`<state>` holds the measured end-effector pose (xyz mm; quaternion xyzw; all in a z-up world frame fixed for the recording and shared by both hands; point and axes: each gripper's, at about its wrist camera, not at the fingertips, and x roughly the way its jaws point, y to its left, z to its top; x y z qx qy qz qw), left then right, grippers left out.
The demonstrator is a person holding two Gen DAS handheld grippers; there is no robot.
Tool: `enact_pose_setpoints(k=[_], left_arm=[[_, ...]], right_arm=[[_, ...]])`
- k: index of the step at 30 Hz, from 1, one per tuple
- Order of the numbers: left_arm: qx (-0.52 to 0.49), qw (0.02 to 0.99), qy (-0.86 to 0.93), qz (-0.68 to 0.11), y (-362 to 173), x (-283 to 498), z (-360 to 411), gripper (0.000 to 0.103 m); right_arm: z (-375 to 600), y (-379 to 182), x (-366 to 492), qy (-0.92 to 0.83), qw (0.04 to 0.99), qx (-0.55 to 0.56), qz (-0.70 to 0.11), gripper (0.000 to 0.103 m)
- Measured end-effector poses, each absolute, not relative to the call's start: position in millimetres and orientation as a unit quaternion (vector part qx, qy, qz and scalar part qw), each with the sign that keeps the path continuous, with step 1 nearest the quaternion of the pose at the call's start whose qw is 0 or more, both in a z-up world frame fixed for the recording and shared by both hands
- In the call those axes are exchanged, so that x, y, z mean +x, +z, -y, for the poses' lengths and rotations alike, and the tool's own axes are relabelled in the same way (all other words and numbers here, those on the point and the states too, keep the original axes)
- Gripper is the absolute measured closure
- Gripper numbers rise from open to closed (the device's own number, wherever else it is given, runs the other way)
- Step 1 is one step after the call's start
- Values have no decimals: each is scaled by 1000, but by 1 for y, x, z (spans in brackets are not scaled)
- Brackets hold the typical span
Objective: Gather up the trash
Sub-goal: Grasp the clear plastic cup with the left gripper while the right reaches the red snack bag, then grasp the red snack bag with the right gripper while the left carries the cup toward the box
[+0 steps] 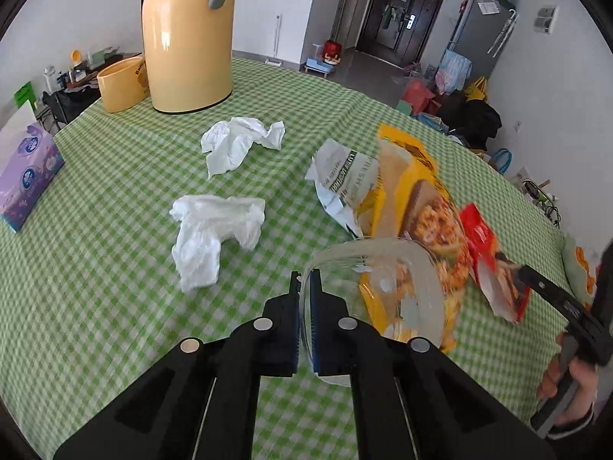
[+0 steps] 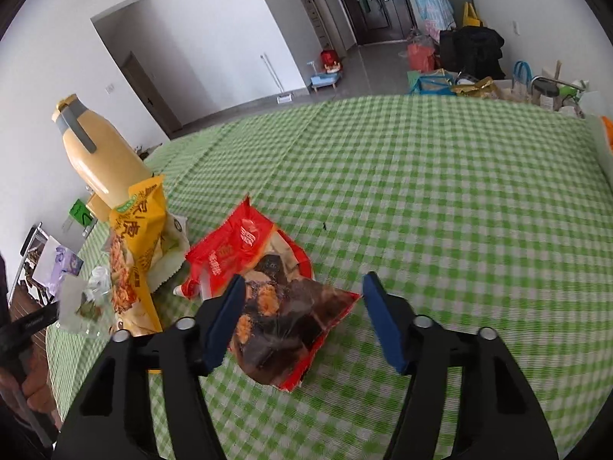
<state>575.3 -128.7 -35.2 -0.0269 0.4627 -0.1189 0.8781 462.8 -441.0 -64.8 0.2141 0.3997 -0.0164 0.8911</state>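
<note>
While the left gripper (image 1: 305, 281) has its fingers pressed onto the rim of a clear container (image 1: 377, 287), held tilted above the counter (image 1: 115, 306), the right gripper (image 2: 302, 299) has its fingers spread on either side of the red wrapper (image 2: 268, 268) without visibly pressing on it. That wrapper lies flat, directly between and just ahead of the right fingers. Its long axis runs from the torn clear end nearest the camera away and leftward to the red end, so it points diagonally across the gap, not squarely. The right hand is plainly nearer; closing there looks like the next step. Just left of it lie the yellow bag (image 2: 134, 253) and a white-green wrapper (image 1: 337, 184), touching. Two tissues (image 1: 214, 237) lie well apart toward the flask (image 1: 187, 38), on the left hand's side.
</note>
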Motion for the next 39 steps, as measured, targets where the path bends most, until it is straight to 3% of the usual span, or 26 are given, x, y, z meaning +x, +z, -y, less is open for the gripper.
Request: enact_pose_setpoints(k=[8, 9, 12, 24, 33, 39], left_arm=[[-39, 899, -142, -412, 3, 506, 106, 102], [-42, 902, -144, -405, 9, 496, 101, 102], [-49, 909, -143, -388, 27, 464, 84, 102], [-53, 942, -103, -314, 64, 345, 5, 102], [-99, 945, -48, -308, 58, 296, -66, 102], [-125, 952, 49, -274, 63, 240, -163, 102]], right_arm=[[411, -52, 444, 11, 905, 173, -388, 81], [407, -46, 437, 9, 910, 166, -381, 87], [400, -20, 405, -1, 925, 145, -350, 90], [383, 35, 279, -9, 951, 153, -268, 92], [316, 40, 271, 58, 951, 128, -274, 92], [202, 35, 298, 179, 933, 84, -301, 98]])
